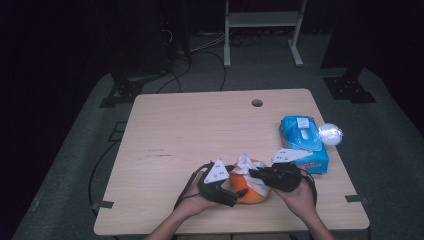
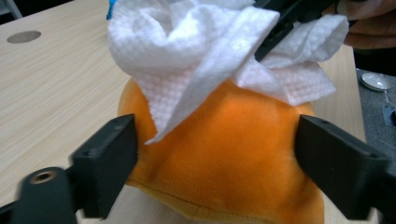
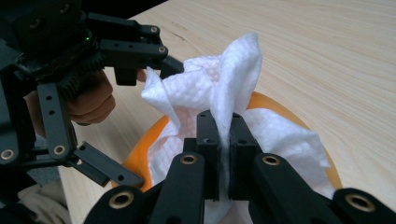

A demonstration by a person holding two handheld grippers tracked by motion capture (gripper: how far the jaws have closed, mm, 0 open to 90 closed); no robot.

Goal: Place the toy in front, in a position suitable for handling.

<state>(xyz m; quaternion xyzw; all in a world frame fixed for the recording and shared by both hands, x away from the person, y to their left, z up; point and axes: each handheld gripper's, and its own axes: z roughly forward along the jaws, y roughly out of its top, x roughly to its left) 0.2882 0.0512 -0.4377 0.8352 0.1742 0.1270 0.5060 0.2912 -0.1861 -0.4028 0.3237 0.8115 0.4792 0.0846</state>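
White tissue lies crumpled over the top of an orange soft ball, which sits on the wooden tabletop near its front edge, a little right of the middle. In the high view the tissue and the ball lie between the two hands.

The right tongs are closed on the tissue: in the right gripper view a fold of the sheet is pinched tight between the two black jaws and stands up above them in a peak, while the rest of the sheet drapes over the ball's upper side. In the high view the right tongs come in from the right, level with the top of the ball.

The left tongs stand open around the ball. In the left gripper view one jaw sits at each flank of the orange body, close beside it; whether either jaw touches the surface I cannot tell. In the high view the left tongs sit at the ball's near left.

On the right part of the tabletop, well apart from the ball, lies a blue pack of wipes, with a small shiny round object just beside its far right corner. A round hole marks the far side of the tabletop.
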